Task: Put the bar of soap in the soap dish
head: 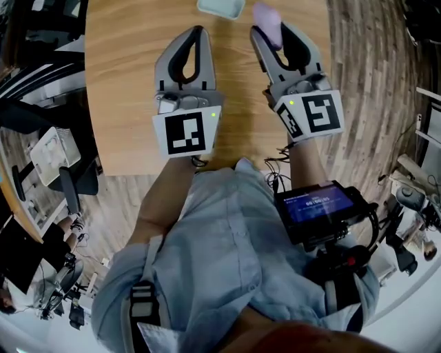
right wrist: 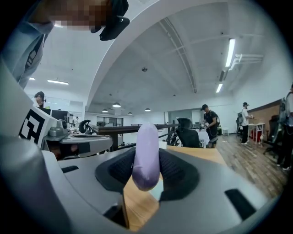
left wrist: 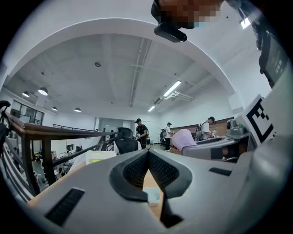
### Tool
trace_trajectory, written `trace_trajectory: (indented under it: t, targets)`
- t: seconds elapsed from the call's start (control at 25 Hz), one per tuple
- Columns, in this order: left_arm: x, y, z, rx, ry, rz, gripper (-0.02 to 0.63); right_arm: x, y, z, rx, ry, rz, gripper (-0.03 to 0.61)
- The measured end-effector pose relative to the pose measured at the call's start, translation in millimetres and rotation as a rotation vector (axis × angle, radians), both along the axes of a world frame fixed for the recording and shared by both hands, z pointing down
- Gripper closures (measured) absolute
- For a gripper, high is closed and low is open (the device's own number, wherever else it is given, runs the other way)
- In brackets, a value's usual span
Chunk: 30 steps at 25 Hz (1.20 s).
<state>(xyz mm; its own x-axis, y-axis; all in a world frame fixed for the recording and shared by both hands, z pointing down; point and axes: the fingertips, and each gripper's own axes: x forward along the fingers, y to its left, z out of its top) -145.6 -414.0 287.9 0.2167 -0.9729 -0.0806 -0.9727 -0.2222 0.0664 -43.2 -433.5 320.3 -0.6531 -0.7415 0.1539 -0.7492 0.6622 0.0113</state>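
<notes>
**Soap bar clamped in the right-hand tongs, dish empty at the table's far edge**

By my count there are two grippers, two marker cubes, one bar of soap, one soap dish and one table.

The left gripper [head: 198, 31] lies low over the wooden table [head: 131, 83]. Its two grey jaws are drawn in until the tips meet, and they grip nothing. Its own view shows only a narrow wedge of daylight behind the tips, with wood grain and a pale corner of the dish showing through. The jaw pads are dark and ribbed, and the shells around them are smooth grey plastic. At its rear sits a white cube [head: 186, 133] printed with a black square marker.

The soap dish [head: 220, 7] is a pale blue-green tray with rounded corners. It stands at the far edge of the table, ahead of the gap between the two tools, and is cut off by the top of the head view.

Just right of the dish is the bar of soap [right wrist: 146, 155], lavender, smooth and rounded at its end. It stands on edge between the jaws of the right gripper [head: 272, 34]. They are set wide, and both ribbed pads press its flat sides. The bar is not in the dish. This gripper's marker cube [head: 318, 114] is tilted.
</notes>
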Motion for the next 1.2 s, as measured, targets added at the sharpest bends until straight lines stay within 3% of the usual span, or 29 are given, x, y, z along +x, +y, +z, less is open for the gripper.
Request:
trace_trajectory:
  t: [0.28, 0.76, 1.04, 1.2]
  targets:
    - [-22, -54, 75, -0.084, 0.030, -0.002, 0.609, -18, -56, 78, -0.060, 0.016, 0.025, 0.417]
    - [-26, -58, 56, -0.096, 0.035, 0.000, 0.609, -23, -75, 80, -0.060, 0.090, 0.033, 0.417]
    - [-29, -84, 90, -0.119, 0.034, 0.004, 0.609, -31, -108, 130, -0.112, 0.112, 0.018, 0.417]
    - [-29, -91, 101, -0.141, 0.043, -0.001, 0.609, -32, -117, 149, -0.123, 0.178, 0.015, 0.416]
